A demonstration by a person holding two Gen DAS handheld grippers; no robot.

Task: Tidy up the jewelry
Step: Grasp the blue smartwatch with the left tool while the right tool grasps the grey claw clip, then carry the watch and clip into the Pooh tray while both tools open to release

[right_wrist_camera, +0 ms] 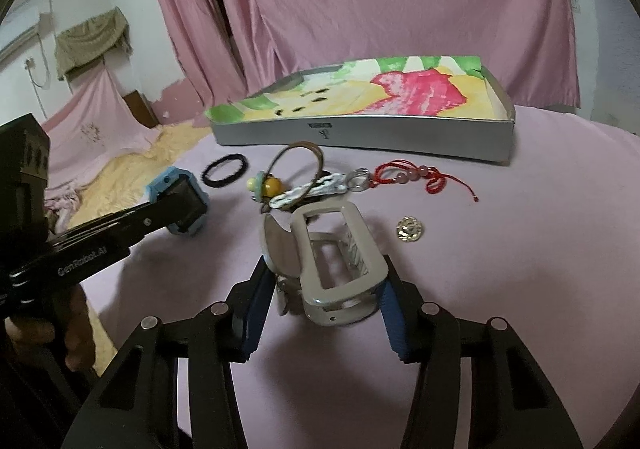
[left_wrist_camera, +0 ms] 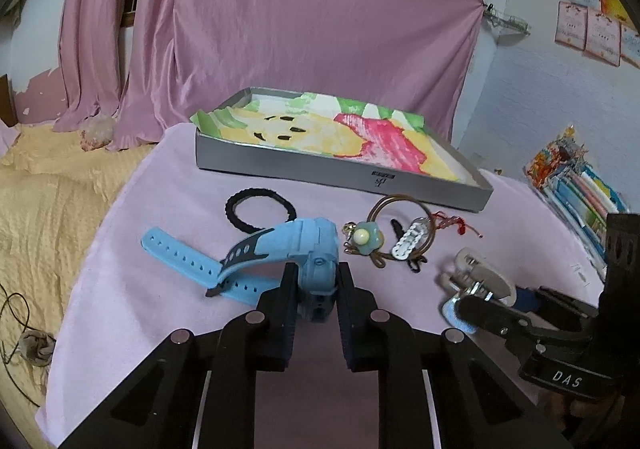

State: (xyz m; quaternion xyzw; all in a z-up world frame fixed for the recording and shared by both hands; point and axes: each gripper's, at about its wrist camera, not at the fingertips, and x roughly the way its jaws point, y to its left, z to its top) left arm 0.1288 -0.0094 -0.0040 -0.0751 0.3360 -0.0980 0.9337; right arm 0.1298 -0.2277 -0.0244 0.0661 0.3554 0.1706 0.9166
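The left tool (left_wrist_camera: 316,289) is pinched tight on the body of a blue watch (left_wrist_camera: 316,249). The watch sits between its two black fingers (left_wrist_camera: 286,301), and the straps stick out to the left, low over the pink surface (left_wrist_camera: 160,313).

The right tool (right_wrist_camera: 326,293) is squeezed on a big grey hair claw (right_wrist_camera: 336,261). Its blue pads (right_wrist_camera: 256,313) press on both sides of the claw, and the claw stands up between them.

Just past the watch lies a black hair tie (left_wrist_camera: 260,209), flat on the surface. Between the two tools, a little farther out, is a small heap of things all touching: a brown bangle (left_wrist_camera: 402,205), a flower charm (left_wrist_camera: 362,239) with a pale bead in the middle, and a white clip (left_wrist_camera: 408,241). A red string bracelet (right_wrist_camera: 408,173) with pink beads lies to the right of the heap, and a round gold piece (right_wrist_camera: 409,229) sits alone just right of the claw.

Farther out from both tools is a flat grey box (left_wrist_camera: 344,173). It is open on top, with a painted paper in pink, yellow and green lying inside. None of the jewelry is in the box. Behind it hangs a pink curtain (left_wrist_camera: 280,29).
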